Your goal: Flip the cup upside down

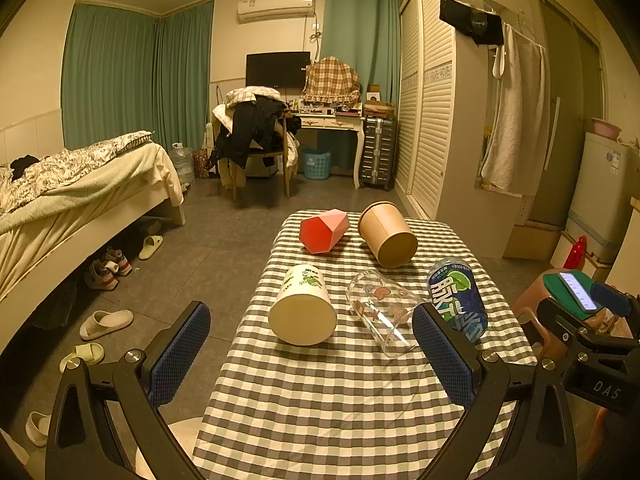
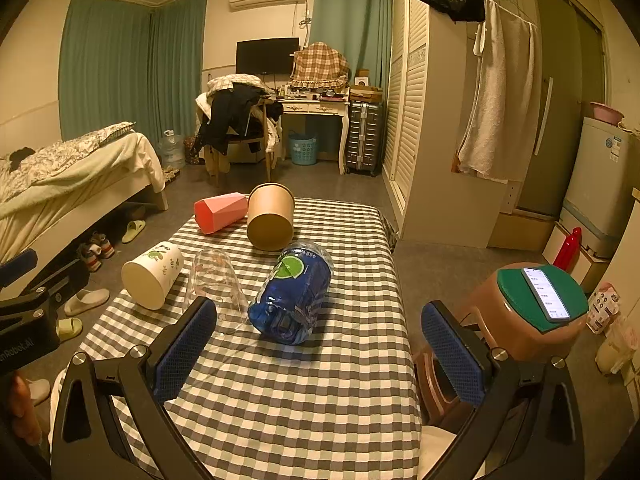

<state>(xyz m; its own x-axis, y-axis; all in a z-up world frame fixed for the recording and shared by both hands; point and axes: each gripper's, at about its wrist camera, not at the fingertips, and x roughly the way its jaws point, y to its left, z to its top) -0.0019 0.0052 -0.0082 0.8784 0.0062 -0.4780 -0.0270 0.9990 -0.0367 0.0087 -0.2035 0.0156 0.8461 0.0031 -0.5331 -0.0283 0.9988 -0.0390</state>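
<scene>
Several cups lie on their sides on the checked tablecloth (image 1: 320,400): a white printed cup (image 1: 303,306) (image 2: 152,279), a clear glass (image 1: 380,312) (image 2: 218,284), a brown paper cup (image 1: 387,235) (image 2: 271,217), a pink faceted cup (image 1: 324,231) (image 2: 220,212) and a blue plastic bottle-cup (image 1: 458,300) (image 2: 294,292). My left gripper (image 1: 312,320) is open and empty, above the near table, short of the white cup. My right gripper (image 2: 320,320) is open and empty, just short of the blue cup.
A brown stool with a green top and a phone (image 2: 540,304) stands right of the table. A bed (image 1: 80,192) is at the left with slippers (image 1: 106,322) on the floor. A wardrobe (image 1: 440,100) stands behind at the right.
</scene>
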